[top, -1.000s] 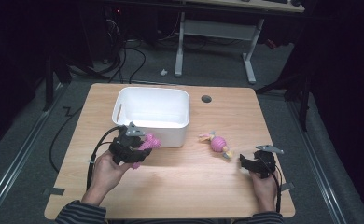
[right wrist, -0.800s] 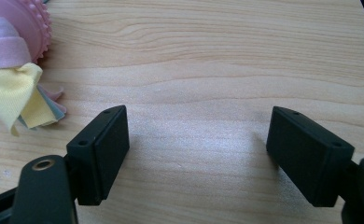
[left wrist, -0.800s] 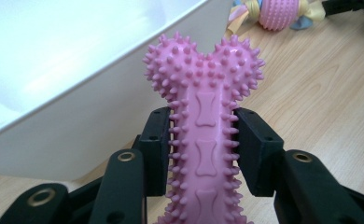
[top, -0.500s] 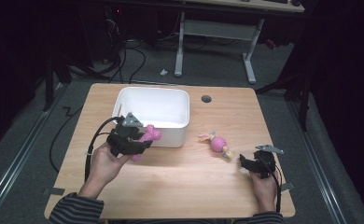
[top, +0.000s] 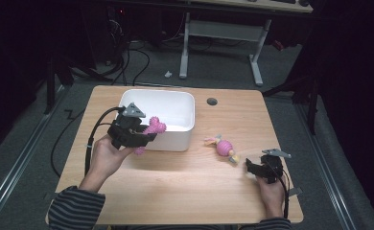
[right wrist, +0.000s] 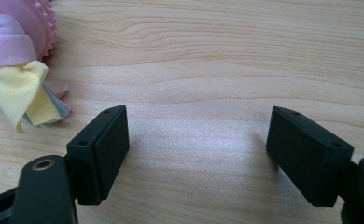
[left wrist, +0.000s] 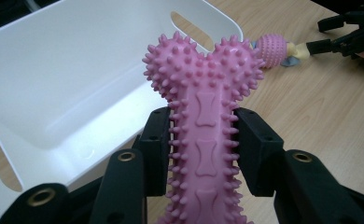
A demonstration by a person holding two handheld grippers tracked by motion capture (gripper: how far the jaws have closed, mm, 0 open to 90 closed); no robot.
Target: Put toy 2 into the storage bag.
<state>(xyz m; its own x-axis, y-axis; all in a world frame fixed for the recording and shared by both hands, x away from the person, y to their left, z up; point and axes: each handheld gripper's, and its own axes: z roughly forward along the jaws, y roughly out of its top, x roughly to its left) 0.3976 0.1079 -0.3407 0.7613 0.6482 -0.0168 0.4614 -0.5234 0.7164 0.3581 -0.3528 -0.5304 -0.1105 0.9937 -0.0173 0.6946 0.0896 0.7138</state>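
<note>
We had the left gripper point(top: 144, 135) clamped across the shaft of the pink spiky bone toy point(left wrist: 203, 135), both pads pressing its sides, so its knobbed end stuck out past the jaws and stayed steady. We held it lifted off the table point(top: 185, 187), at the near left corner of the white bin point(top: 175, 100), with that end reaching over the rim; to our mind this was the pose for dropping the toy inside, which looked empty. The right gripper point(top: 253, 166) sat low at the near right of the table, jaws spread wide with bare wood between them and nothing held. Just to its left lay the pink ball toy with cloth tails point(top: 223, 146), well apart from the bin; we judged the right hand waited there to take it next
</note>
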